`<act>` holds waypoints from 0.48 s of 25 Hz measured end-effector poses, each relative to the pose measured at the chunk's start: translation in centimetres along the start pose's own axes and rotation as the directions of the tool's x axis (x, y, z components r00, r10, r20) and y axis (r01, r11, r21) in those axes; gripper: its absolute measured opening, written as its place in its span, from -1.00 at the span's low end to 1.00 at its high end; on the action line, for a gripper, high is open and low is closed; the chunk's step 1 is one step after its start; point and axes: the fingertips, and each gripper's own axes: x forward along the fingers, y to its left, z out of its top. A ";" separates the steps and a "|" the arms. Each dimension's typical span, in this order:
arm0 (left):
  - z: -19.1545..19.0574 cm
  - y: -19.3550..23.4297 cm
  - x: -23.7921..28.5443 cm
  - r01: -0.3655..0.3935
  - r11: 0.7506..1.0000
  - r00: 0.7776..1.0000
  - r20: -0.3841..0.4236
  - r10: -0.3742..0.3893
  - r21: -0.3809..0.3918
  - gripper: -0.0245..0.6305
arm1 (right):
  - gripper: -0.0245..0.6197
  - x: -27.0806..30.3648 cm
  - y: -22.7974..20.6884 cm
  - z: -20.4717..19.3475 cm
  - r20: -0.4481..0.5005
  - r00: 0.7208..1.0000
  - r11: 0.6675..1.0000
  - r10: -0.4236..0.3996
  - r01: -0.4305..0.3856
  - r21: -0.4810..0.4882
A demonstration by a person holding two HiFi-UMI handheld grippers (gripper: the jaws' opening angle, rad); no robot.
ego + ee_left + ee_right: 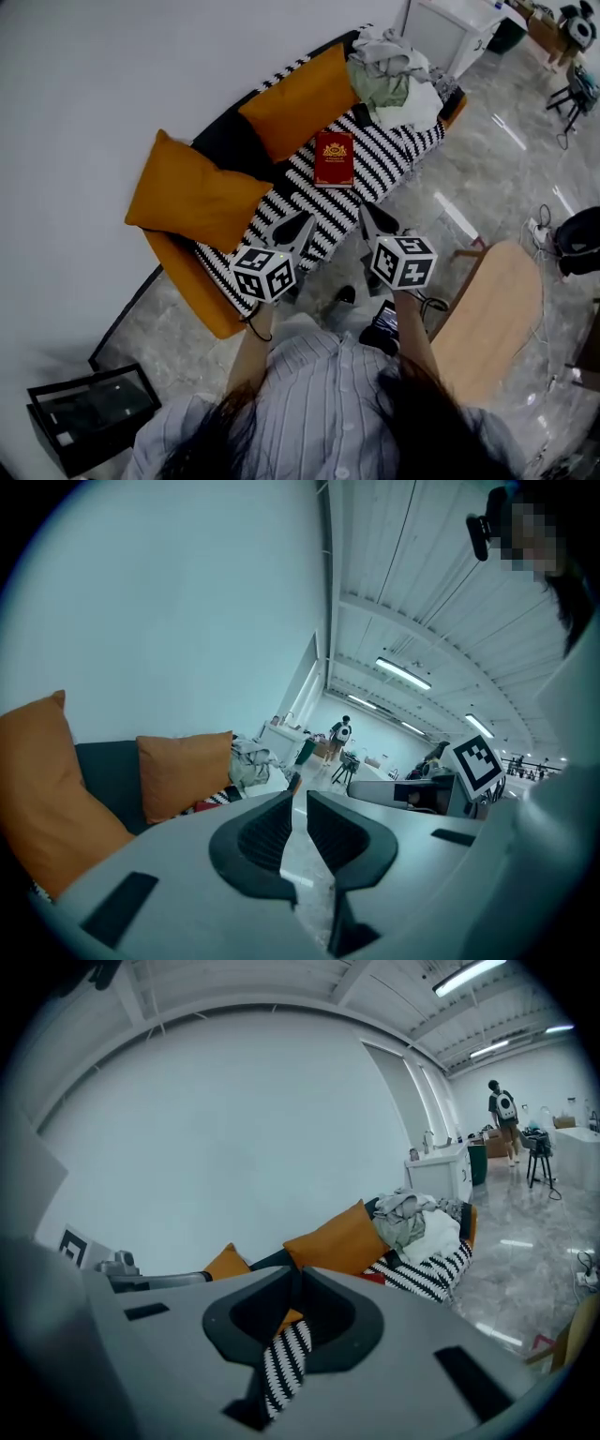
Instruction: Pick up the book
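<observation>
A red book [334,157] with a gold emblem lies flat on the black-and-white striped sofa cover [394,155], between the orange cushions and a clothes pile. Both grippers hover over the sofa's front edge, short of the book and pointing toward it. The left gripper [300,225] is shut and empty; in the left gripper view its jaws [299,801] nearly touch, and a red sliver of the book [208,804] shows far off. The right gripper [367,214] is shut and empty too, and in its own view the right gripper [299,1274] has the book's red edge [375,1277] just beyond it.
Two orange cushions [192,192] [300,103] lean on the sofa back. A heap of clothes [398,75] fills the sofa's far end. A light wooden chair [487,309] stands at my right, a black glass side table [89,408] at lower left. A person [504,1110] walks far off.
</observation>
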 end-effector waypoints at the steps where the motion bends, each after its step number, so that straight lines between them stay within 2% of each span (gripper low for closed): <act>1: -0.1 -0.2 0.5 -0.004 1.000 1.000 -0.004 0.004 0.001 -0.80 | -0.80 0.0 -0.6 0.2 0.003 1.000 1.000 0.003 -0.003 0.008; 12: -1.1 -0.2 4.4 -0.009 1.000 0.997 -0.078 0.008 -0.010 -0.80 | -0.80 1.2 -3.9 -0.4 -0.029 1.000 0.997 0.002 0.000 0.071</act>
